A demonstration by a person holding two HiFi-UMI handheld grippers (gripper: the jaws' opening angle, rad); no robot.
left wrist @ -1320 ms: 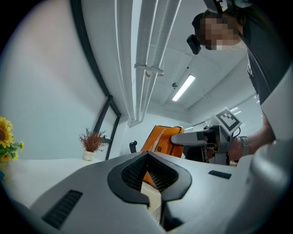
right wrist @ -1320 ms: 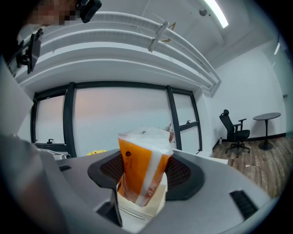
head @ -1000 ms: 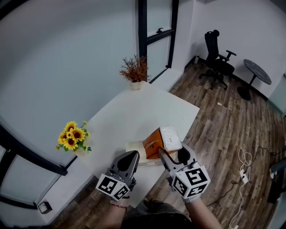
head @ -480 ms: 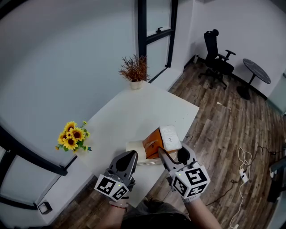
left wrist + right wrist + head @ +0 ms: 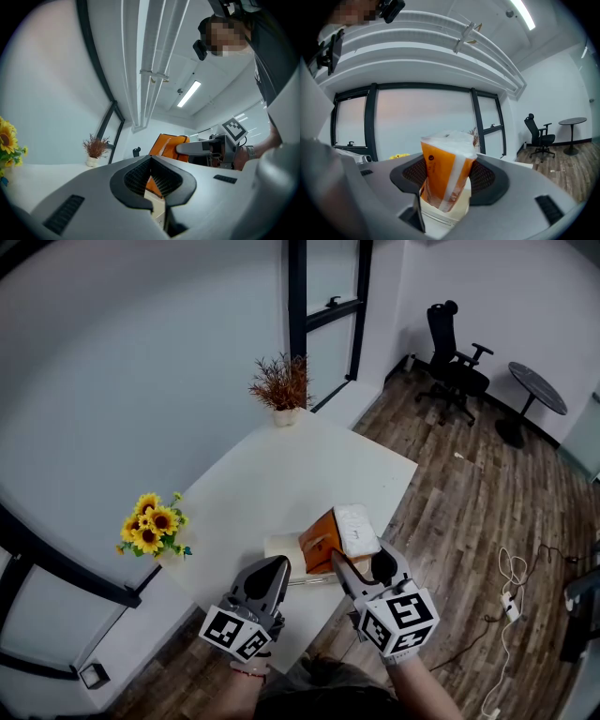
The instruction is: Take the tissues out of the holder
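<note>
An orange tissue pack [image 5: 339, 532] with a white top sticks up, tilted, out of a cream holder [image 5: 281, 547] near the front edge of the white table [image 5: 281, 474]. My right gripper [image 5: 361, 561] is shut on the pack. In the right gripper view both pads press its sides [image 5: 445, 164], with the holder [image 5: 445, 208] under it. My left gripper [image 5: 275, 570] sits just left of the holder, shut and holding nothing. In the left gripper view its tips [image 5: 151, 159] meet, and the pack [image 5: 168, 143] shows beyond them.
Sunflowers [image 5: 150, 524] stand at the table's left edge and a potted dried plant [image 5: 283, 390] at its far corner. On the wood floor to the right are an office chair [image 5: 457, 367], a small round table [image 5: 539, 390] and cables [image 5: 511, 601].
</note>
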